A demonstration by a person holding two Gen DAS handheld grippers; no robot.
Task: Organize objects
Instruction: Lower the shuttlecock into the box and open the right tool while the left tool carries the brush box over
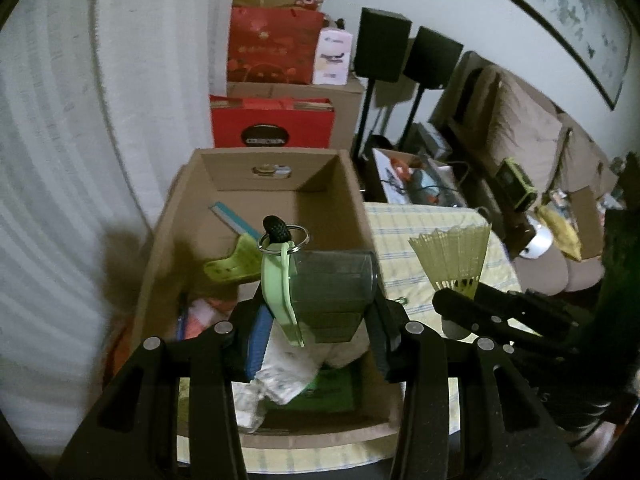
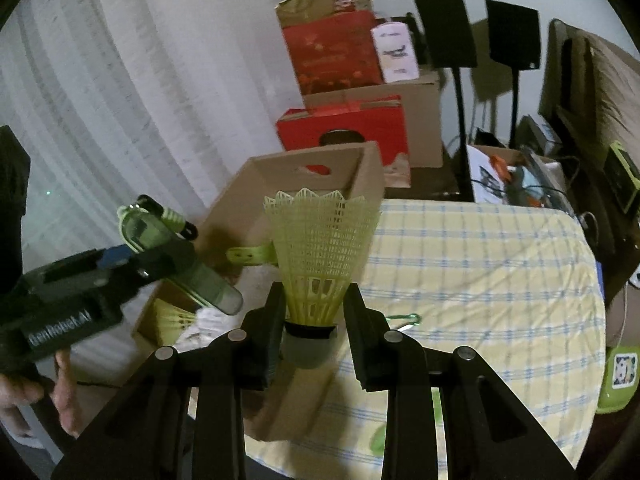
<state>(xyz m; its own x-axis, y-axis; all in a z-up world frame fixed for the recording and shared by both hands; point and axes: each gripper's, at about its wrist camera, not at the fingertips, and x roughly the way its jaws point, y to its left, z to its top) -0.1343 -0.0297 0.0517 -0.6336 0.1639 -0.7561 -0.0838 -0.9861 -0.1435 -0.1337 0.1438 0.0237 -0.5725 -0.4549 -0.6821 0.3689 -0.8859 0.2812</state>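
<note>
Left gripper clamped on a clear bottle with green strap, held above the open cardboard box, right gripper clamped on a yellow shuttlecock, skirt upward, over the checked tablecloth beside the box.

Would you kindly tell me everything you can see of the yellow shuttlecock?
The shuttlecock is pale yellow-green plastic, with a netted, scallop-edged skirt flaring upward and ribbed stems narrowing to a rounded grey base ringed by a dark band. It stands upright, base down, clamped at the base in the right gripper, held above the checked tablecloth beside the cardboard box. Nothing else touches it.
</note>
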